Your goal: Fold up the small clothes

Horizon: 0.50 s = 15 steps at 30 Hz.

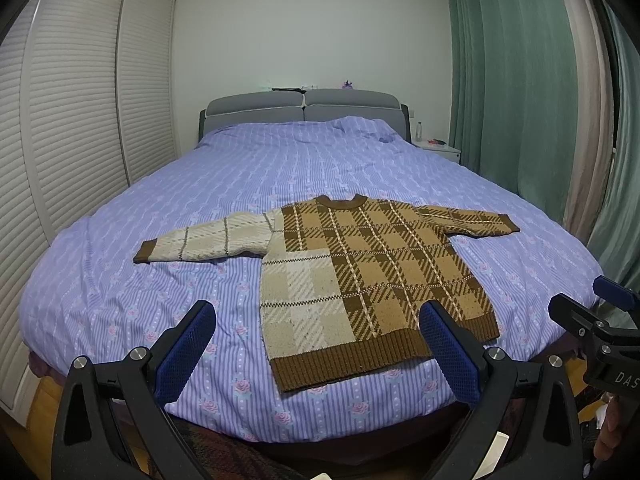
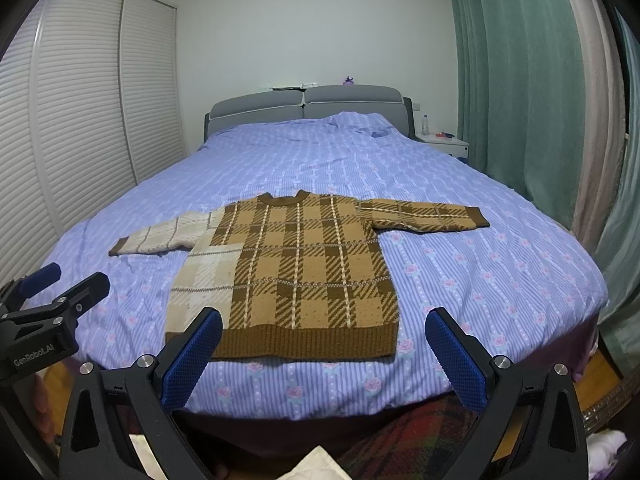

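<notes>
A small brown-and-cream plaid sweater lies flat on the bed, face up, both sleeves spread out sideways, hem toward me. Its cream sleeve points left and its brown sleeve points right. My left gripper hovers open above the foot of the bed, just short of the hem, nothing between its blue pads. My right gripper is likewise open and empty before the hem. Each gripper shows at the edge of the other's view.
The bed carries a lilac striped floral cover and a grey headboard. Louvred wardrobe doors stand left, green curtains right, a white nightstand with a bottle at the back right. A plaid rug lies below.
</notes>
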{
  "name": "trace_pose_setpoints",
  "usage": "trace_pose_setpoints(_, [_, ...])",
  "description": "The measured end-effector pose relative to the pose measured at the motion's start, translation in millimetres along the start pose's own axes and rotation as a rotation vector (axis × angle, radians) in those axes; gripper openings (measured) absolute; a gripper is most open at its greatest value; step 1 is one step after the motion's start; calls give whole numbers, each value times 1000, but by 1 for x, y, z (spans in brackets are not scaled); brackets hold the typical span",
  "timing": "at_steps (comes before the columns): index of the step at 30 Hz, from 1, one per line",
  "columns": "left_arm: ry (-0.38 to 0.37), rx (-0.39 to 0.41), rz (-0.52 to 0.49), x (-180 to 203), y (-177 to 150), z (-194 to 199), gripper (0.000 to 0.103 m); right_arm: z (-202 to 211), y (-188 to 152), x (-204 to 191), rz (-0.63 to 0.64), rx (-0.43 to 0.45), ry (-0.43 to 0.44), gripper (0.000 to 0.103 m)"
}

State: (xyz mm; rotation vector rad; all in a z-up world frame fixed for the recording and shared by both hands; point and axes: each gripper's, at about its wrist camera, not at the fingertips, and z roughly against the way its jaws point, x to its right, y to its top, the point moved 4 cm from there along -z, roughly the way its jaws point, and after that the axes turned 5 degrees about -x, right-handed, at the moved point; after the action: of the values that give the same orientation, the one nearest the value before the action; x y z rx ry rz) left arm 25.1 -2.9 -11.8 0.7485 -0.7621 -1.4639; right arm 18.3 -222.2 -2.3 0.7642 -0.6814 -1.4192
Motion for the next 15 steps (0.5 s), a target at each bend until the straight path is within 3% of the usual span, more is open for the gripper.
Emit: trace_pose_setpoints(15, [-3,0,-6,1,0,3,103,5,0,-2,6,11,3,103])
